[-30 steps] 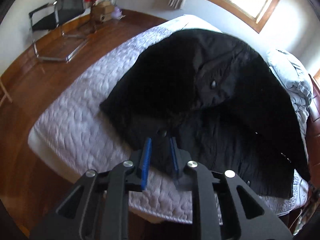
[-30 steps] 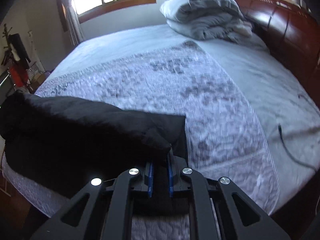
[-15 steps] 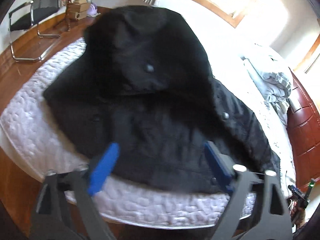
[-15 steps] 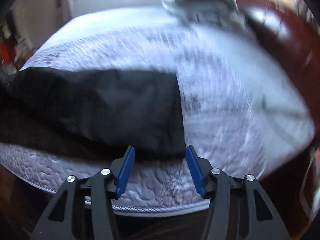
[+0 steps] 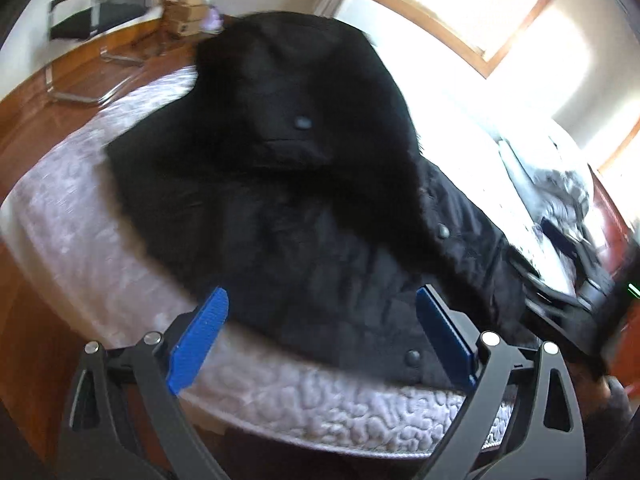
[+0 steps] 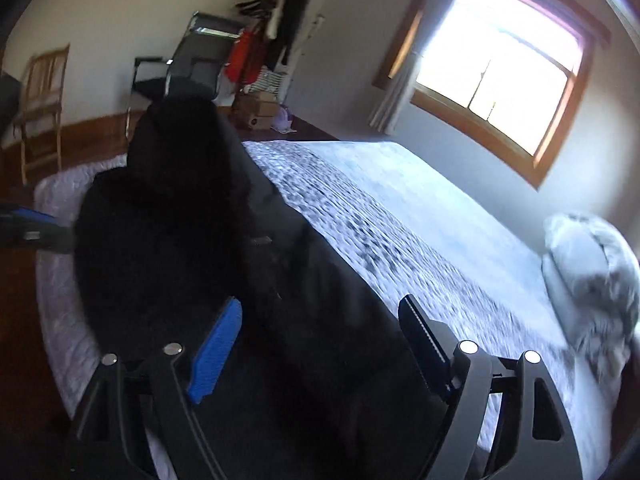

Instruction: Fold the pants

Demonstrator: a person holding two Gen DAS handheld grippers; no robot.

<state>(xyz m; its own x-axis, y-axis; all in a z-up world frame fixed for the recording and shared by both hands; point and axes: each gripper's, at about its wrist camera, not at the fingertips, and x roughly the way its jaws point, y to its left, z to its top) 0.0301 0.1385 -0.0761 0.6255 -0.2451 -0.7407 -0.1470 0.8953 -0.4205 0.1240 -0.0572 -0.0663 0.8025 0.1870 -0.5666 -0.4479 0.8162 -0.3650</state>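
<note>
The black pants (image 5: 304, 208) lie folded in a bulky heap on the quilted bed (image 5: 80, 240), near its front edge. They show in the right wrist view (image 6: 192, 248) as a dark mound along the bed's left side. My left gripper (image 5: 320, 332) is open and empty, just above the front edge of the pants. My right gripper (image 6: 320, 344) is open and empty over the near end of the pants. The other gripper's blue tip (image 6: 28, 220) shows at the left of the right wrist view.
A folded grey duvet (image 6: 592, 280) lies at the head of the bed. A black metal chair (image 5: 92, 16), boxes (image 5: 188, 16) and a clothes rack (image 6: 272, 40) stand by the far wall. A wooden chair (image 6: 40, 100) stands on the wood floor. Windows (image 6: 504, 72) glare brightly.
Both grippers let go of the pants and opened wide. The right gripper swung left to face across the bed. The left gripper pulled back slightly.
</note>
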